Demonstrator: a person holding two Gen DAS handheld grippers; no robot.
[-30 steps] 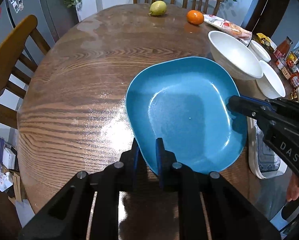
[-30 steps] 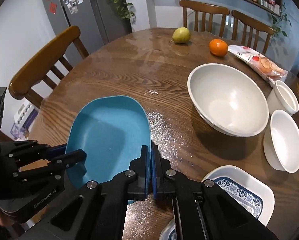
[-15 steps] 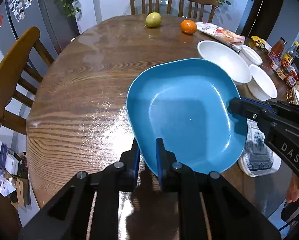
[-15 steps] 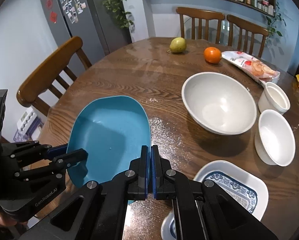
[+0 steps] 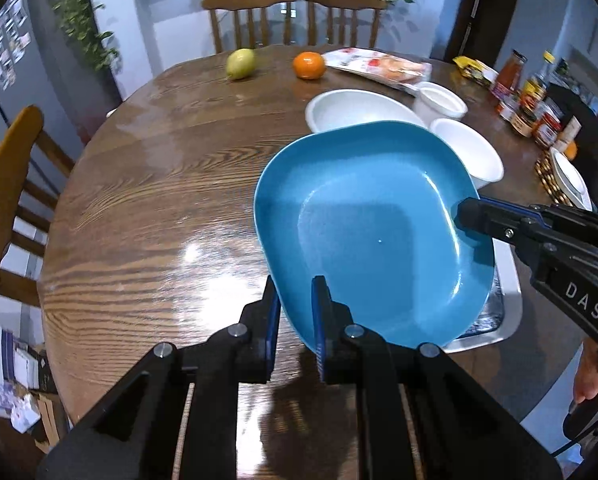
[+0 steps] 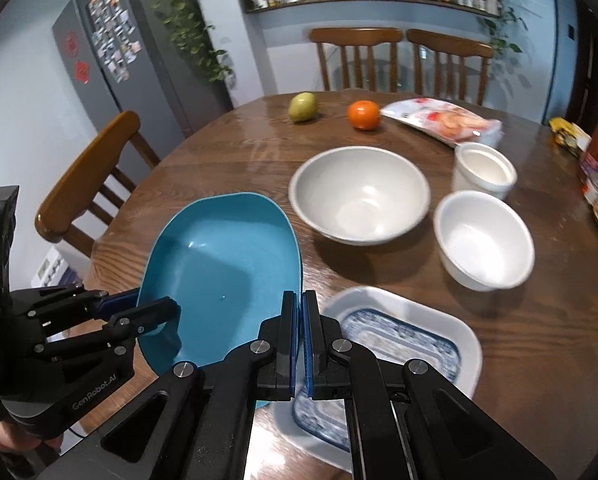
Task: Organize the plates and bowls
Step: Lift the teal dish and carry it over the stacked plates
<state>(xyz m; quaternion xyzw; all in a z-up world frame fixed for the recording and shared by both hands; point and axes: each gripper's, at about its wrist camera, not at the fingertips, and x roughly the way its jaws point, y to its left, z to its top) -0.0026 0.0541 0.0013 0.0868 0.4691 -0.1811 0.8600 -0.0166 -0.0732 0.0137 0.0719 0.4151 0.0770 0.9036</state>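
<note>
The plate [image 5: 375, 232] held up over the table is a plain glossy blue, while the tray [image 6: 431, 344] below it is white with a blue-and-white ornamental pattern on its floor. The big bowl [image 6: 359, 196], the small bowl [image 6: 485, 240] and the cup [image 6: 483, 168] are plain white or off-white, and they stand on a brown table [image 5: 147, 184] with dark wavy wood grain. At the far edge lie a yellow-green pear [image 6: 303, 107], an orange [image 6: 363, 115] and a red-and-white packet [image 6: 439, 120]; both grippers are black with blue pads [image 5: 318, 320].
</note>
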